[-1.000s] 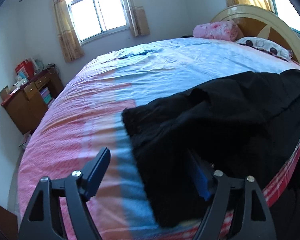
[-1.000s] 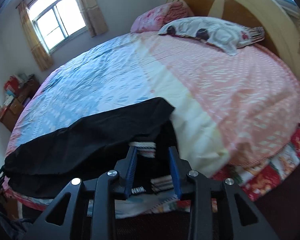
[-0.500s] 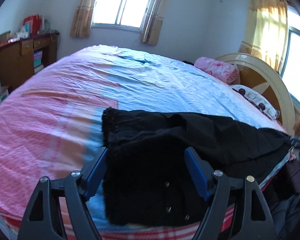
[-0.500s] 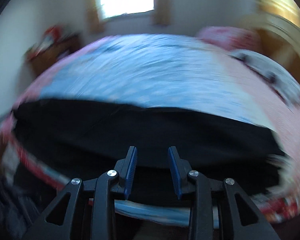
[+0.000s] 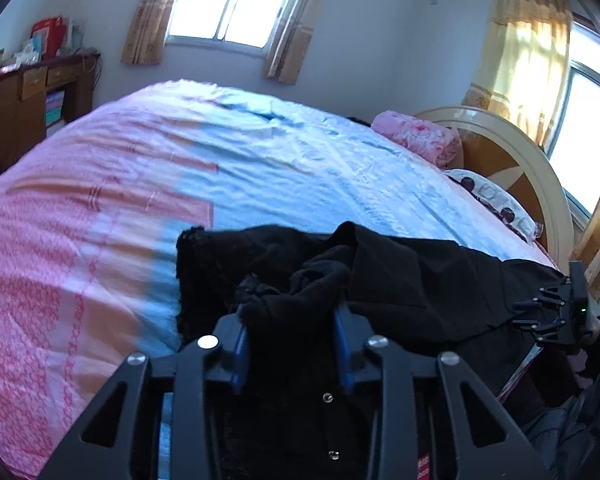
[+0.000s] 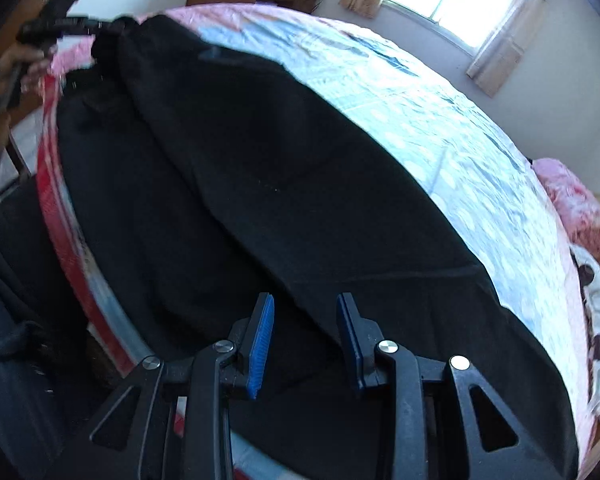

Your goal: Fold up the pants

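Black pants [image 5: 400,280] lie stretched along the near edge of the bed, seen lengthwise in the right wrist view [image 6: 260,160]. My left gripper [image 5: 290,312] has its jaws closing, and a bunched fold of the buttoned end is squeezed between its blue pads. It also shows far off at the upper left of the right wrist view [image 6: 56,20]. My right gripper [image 6: 306,300] is shut on the other end, with dark cloth running between its pads. In the left wrist view the right gripper [image 5: 560,312] sits at the far right, with the pants' end at its jaws.
The bed sheet [image 5: 100,220] is pink and blue. A pink pillow [image 5: 420,138] and a white patterned pillow [image 5: 496,200] lie by the curved headboard [image 5: 520,160]. A wooden cabinet [image 5: 20,96] stands against the wall. A person's hand [image 6: 12,64] holds the left gripper.
My left gripper's jaws have closed in on the pants' buttoned end, bunching the cloth. My right gripper has swung fast along the bed edge and rolled, still holding the pants' end.
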A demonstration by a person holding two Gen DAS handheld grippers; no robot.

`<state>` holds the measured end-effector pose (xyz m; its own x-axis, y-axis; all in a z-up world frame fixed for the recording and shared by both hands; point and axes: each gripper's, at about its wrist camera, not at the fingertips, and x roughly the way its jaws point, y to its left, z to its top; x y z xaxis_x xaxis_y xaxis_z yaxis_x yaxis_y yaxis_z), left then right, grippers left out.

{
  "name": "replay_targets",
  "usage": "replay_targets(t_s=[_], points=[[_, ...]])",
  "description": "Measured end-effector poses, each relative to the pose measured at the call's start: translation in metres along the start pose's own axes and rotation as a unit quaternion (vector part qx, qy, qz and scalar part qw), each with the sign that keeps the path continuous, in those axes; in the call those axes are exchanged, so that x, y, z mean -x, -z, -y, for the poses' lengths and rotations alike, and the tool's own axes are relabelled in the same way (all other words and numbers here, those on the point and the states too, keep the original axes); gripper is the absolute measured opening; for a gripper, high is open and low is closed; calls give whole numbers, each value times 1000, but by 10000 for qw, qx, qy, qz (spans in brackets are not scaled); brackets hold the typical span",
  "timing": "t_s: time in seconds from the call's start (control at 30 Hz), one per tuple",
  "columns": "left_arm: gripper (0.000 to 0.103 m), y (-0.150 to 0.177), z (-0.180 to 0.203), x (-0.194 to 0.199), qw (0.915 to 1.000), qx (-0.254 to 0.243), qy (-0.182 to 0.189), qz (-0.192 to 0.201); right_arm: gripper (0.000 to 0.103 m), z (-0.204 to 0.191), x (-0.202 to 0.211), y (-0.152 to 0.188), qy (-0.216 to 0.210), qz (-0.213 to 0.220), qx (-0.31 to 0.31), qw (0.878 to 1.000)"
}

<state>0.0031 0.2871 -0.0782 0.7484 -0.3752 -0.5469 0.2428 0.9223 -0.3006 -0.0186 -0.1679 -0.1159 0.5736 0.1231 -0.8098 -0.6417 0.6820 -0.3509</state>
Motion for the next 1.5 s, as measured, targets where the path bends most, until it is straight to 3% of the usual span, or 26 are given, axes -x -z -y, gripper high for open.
replay_targets(t_s=[0.1,0.13,0.17,0.4,0.53,0.67,0.73,1.03,1.13,1.17,1.2,1.27,1.37,1.43,1.5], points=[[32,-8,7,2,9993,-364,5,76,33,-5,-7,0,87,-47,245,9997],[31,-11,9,2,9988,-485,-2,87,27,-4,-7,-2,58,-45,234,9997],[30,-18,12,1,9977,-672,-1,112,12,-3,-6,-4,10,-42,213,9998],[26,-47,18,32,9889,-1387,158,512,3,10,37,-5,38,324,71,9994],[26,-23,6,46,9904,-1311,259,366,3,2,65,20,-300,407,140,9986],[26,25,2,37,9930,-1156,239,-104,3,-16,52,47,-694,66,245,9973],[26,39,-1,38,9943,-1036,216,-138,3,-29,44,56,-713,-101,330,9969],[27,70,-11,47,9964,-777,216,-261,4,-9,52,60,-1021,-107,291,9943],[34,76,-17,37,9967,-691,162,-391,4,-17,50,60,-1041,-191,305,9939],[42,77,-18,36,9966,-681,122,-437,4,-21,47,61,-1019,-227,326,9940],[62,77,-19,37,9967,-688,-28,-420,5,-22,46,61,-1011,-252,306,9941],[83,75,-20,42,9955,-751,-448,-369,5,-20,44,59,-981,-243,219,9946],[93,75,-21,49,9931,-902,-595,-444,10,-18,41,55,-1022,-265,166,9943],[93,79,-18,50,9893,-1124,-723,-587,14,-19,42,55,-984,-244,245,9946],[102,81,-17,48,9848,-1293,-956,-654,33,-20,41,57,-1003,-283,270,9942]])
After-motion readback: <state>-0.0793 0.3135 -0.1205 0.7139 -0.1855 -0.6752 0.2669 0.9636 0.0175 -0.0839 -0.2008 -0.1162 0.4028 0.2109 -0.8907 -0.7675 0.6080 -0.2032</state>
